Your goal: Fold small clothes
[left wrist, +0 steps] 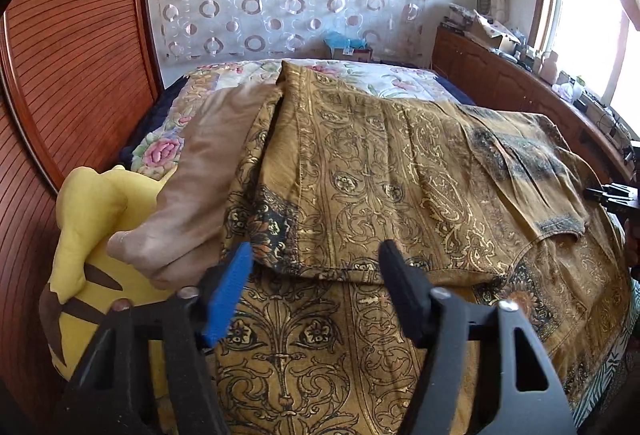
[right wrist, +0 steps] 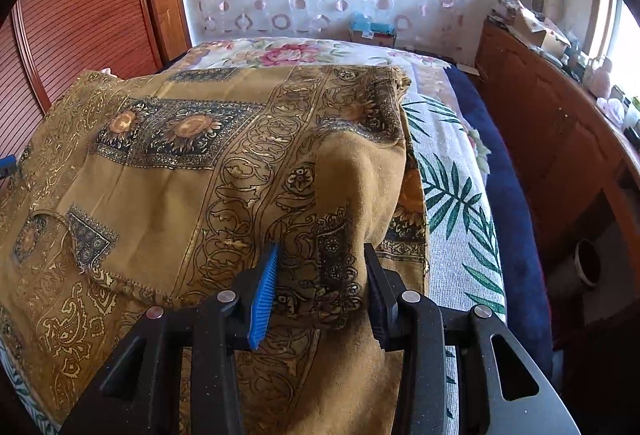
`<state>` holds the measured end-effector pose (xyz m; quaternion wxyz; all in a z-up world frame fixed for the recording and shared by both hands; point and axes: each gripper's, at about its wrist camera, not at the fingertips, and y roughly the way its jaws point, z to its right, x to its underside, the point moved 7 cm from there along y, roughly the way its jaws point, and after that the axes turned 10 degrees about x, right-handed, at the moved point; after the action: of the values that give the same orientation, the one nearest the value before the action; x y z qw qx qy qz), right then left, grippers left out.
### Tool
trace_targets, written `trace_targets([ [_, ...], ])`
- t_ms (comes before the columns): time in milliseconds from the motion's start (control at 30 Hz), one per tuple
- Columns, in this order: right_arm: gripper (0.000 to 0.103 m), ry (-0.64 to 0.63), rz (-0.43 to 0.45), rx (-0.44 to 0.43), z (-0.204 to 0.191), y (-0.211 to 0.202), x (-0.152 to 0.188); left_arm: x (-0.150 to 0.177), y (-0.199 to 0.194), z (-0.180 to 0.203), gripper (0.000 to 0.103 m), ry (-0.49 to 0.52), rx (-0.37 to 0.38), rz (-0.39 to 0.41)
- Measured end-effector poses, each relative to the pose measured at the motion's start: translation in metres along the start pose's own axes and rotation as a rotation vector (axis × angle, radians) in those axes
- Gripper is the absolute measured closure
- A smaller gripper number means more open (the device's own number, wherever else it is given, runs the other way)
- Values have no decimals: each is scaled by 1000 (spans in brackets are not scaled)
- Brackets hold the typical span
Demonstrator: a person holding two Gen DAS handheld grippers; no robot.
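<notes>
A mustard-gold garment with black and gold paisley print (left wrist: 380, 171) lies spread on the bed, one flap folded over its middle. My left gripper (left wrist: 316, 287) is open and empty, just above the garment's near folded hem. In the right wrist view the same garment (right wrist: 180, 163) covers the bed's left half. My right gripper (right wrist: 320, 275) has its jaws partly closed around a raised bunch of the garment's fabric (right wrist: 360, 187), which fills the gap between the blue pad and the black pad.
A yellow plush toy (left wrist: 92, 235) and a beige cloth (left wrist: 200, 171) lie at the bed's left. A leaf-print sheet (right wrist: 452, 203) and floral quilt (right wrist: 288, 53) lie under the garment. A wooden cabinet (right wrist: 560, 139) with clutter runs along the right. A wooden headboard (left wrist: 72, 55) stands left.
</notes>
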<state>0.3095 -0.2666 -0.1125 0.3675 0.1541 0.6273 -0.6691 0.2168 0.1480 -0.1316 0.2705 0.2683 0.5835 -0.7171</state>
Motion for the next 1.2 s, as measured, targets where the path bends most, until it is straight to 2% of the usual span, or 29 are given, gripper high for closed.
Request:
trace_targets([
  [167, 62, -10, 8, 7, 0, 0, 0, -4, 5, -8, 58, -1, -25, -12],
  [367, 62, -9, 8, 7, -2, 2, -1, -2, 20, -20, 62, -5, -85, -54],
  [500, 62, -9, 8, 8, -7, 6, -2, 1, 23, -21, 62, -28, -50, -64],
  [533, 62, -10, 8, 9, -8, 6, -2, 2, 22, -19, 65, -17, -45, -61],
  [567, 62, -10, 8, 9, -7, 6, -2, 2, 21, -15, 83, -3, -43, -53],
  [600, 62, -10, 8, 9, -7, 6, -2, 0, 18, -12, 92, 7, -40, -35],
  [667, 62, -10, 8, 9, -7, 6, -2, -3, 11, -9, 96, 10, -37, 0],
  [800, 62, -3, 7, -2, -8, 9, -3, -7, 11, -3, 98, 30, -35, -7],
  [867, 71, 0, 7, 0, -8, 11, -5, -9, 10, -1, 99, 32, -30, 0],
  [933, 93, -3, 20, -11, -9, 8, -8, -14, 3, 3, 99, 28, -22, 19],
  [1033, 98, -20, 64, -65, -16, -5, -15, -23, -17, 8, 99, 11, -21, 86],
  [1200, 99, 8, 153, -75, -15, -38, -27, -31, -51, 14, 99, 0, -13, 169],
])
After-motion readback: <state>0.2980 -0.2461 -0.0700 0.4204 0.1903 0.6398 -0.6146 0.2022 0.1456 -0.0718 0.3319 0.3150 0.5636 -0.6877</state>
